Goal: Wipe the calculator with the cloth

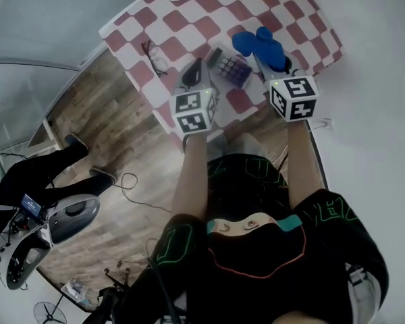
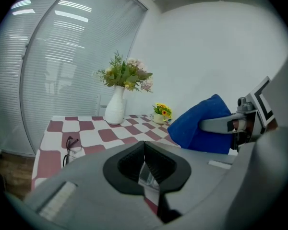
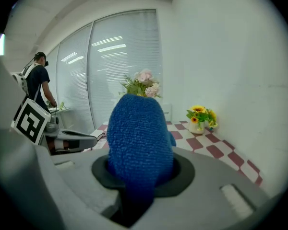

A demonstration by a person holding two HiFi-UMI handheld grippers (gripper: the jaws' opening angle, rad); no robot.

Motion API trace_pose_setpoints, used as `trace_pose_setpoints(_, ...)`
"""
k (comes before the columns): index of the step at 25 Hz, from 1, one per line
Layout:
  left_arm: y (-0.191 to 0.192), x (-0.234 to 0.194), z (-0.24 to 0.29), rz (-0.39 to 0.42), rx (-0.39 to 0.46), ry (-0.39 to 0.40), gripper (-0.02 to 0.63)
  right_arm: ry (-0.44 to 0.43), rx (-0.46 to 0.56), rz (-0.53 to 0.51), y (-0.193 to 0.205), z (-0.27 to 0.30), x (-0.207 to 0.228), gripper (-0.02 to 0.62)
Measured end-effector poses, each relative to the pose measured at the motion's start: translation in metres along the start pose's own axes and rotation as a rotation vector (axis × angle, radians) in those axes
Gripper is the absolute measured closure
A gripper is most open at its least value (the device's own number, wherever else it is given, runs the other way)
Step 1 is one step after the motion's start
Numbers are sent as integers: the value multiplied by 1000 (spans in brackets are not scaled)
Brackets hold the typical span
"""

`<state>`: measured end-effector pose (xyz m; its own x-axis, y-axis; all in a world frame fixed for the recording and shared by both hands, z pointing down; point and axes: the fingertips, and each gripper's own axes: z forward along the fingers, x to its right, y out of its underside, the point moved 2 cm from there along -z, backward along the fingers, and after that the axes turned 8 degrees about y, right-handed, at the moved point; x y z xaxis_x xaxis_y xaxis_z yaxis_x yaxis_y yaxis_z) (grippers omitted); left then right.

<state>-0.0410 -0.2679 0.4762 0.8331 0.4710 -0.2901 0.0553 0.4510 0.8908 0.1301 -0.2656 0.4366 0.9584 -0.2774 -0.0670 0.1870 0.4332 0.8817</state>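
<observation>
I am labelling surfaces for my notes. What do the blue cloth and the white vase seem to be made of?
The blue cloth looks like a soft microfibre or terry fabric, matte: its surface shows a dense nubby pile. The white vase seems glazed ceramic, perhaps glass: it is smooth, opaque and slightly glossy.

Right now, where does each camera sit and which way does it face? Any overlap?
Head view: on the person's head, looking steeply down at the checkered table and calculator; forearms and torso show.
Left gripper view: on the left gripper, along its shut, empty jaws toward the white vase; the right gripper holding the blue cloth shows at right.
Right gripper view: on the right gripper, along jaws shut on the blue cloth, which fills the centre; left gripper at left.
Shared: both gripper views catch the yellow flower pot.
</observation>
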Motion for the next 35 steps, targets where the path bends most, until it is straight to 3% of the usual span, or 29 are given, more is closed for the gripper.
trace_pose_setpoints(5, -16, -28, -3, -49, 22, -83, 595, -107, -27, -58, -22, 44, -21, 483)
trace_pose_setpoints(9, -11, -41, -11, -109, 36, -183, 595, -241, -47, -155, -26, 77, -44, 483)
trace_pose_setpoints(13, -2, -48, -11, -146, 48, -298, 595, -390, -26, -340, -20, 102, -70, 483)
trace_pose_setpoints(18, 17, -36, -19, -204, 44, -430, 595, -623, 30, -566, 1, 113, -104, 483)
trace_pose_setpoints(22, 32, -22, -30, -232, 39, -507, 595, -755, 64, -734, 26, 108, -123, 483)
trace_pose_setpoints(27, 38, -8, -39, -258, 45, -561, 595, -866, 115, -916, 44, 101, -138, 482)
trace_pose_setpoints(35, 35, 14, -41, -245, 62, -597, 595, -965, 237, -1122, 59, 85, -133, 480)
